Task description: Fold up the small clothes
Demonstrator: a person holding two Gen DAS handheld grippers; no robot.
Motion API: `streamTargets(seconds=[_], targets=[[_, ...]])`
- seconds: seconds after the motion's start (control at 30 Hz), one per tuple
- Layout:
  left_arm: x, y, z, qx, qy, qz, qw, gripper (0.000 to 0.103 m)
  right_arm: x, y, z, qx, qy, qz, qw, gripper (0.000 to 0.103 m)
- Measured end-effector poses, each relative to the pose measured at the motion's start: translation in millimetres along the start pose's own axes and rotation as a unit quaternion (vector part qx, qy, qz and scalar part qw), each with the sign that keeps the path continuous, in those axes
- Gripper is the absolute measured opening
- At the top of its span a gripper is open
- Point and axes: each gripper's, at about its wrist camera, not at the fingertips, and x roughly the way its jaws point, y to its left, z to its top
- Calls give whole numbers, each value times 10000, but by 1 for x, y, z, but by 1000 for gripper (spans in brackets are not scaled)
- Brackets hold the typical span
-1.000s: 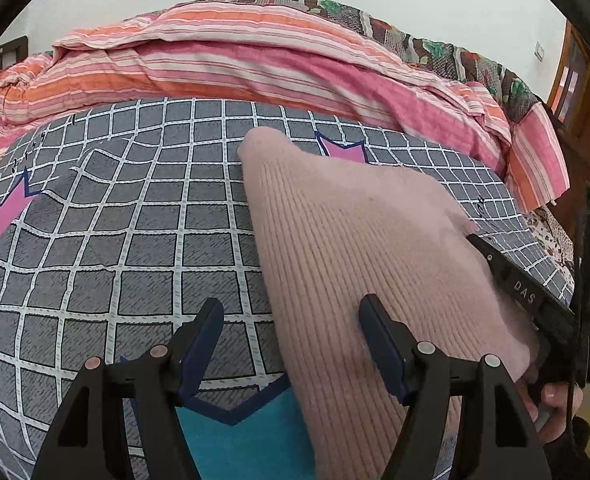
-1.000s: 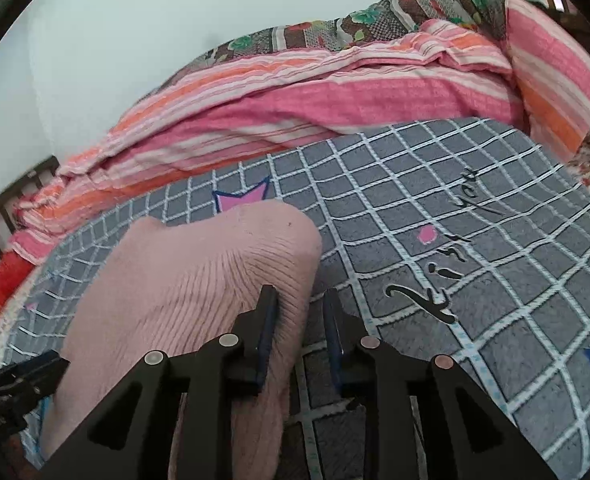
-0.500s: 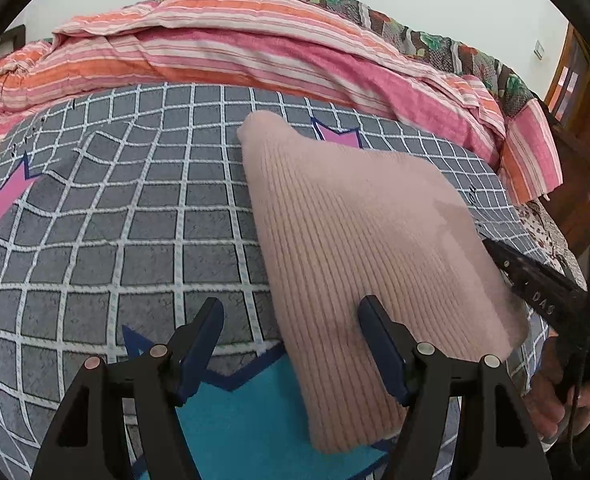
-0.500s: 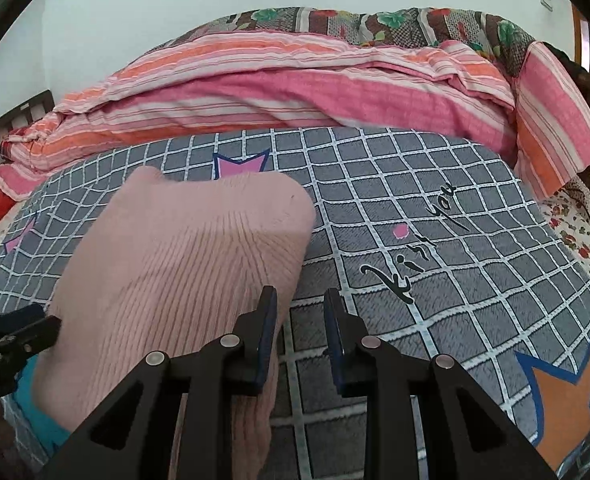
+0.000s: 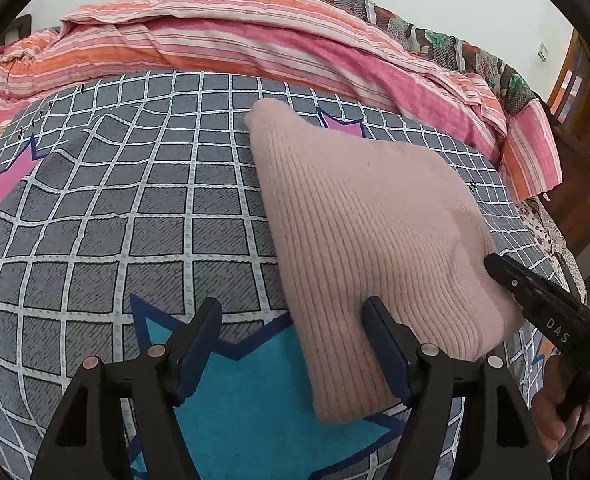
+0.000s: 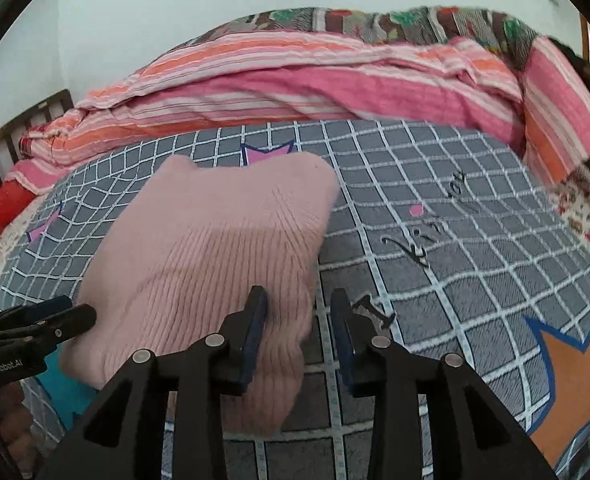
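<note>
Folded pink rib-knit garment point(image 5: 375, 232) lies on grid-patterned bed; left gripper point(image 5: 291, 344) fingers apart, right gripper point(image 6: 299, 332) fingers opening, unclamped.

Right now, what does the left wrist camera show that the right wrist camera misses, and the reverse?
Left wrist only: the teal star printed on the checked bedspread, under the open left gripper.

Right wrist only: an orange star and black lettering on the spread, and the right gripper, its jaws opening over the garment's edge.

Both: the folded pink knit and striped quilt.
</note>
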Motion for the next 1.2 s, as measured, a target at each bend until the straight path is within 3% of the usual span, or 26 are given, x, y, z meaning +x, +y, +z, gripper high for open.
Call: streamTargets(seconds=[0.27,0.43,0.7,0.83,0.87,0.93,0.97,1.2], targets=[[-13,0,-3,109,-91,165,9998,72,-11,0,-5,-67,187,-139,9997,32],[-30,-4,-6,221,-187,370,9989,70,-30,3,-5,-150,157,-319,9993,37],[-73,-8,-16,190,-454,606,9969,70,-76,-1,-12,-24,34,-431,9991,53],[-102,-8,-24,165,-568,770,9953,74,-103,-2,-17,-43,-10,-422,9991,53],[-108,-8,-25,142,-579,774,9952,74,-111,-2,-17,-38,-58,-451,9990,56],[-121,-10,-27,166,-604,814,9947,78,-125,-3,-17,-23,-155,-510,9986,70],[-127,-12,-28,210,-626,847,9942,79,-133,-4,-18,-18,-233,-524,9984,82],[-162,-28,-35,349,-822,1031,9906,83,-174,-5,-22,-206,-580,-692,9957,98]])
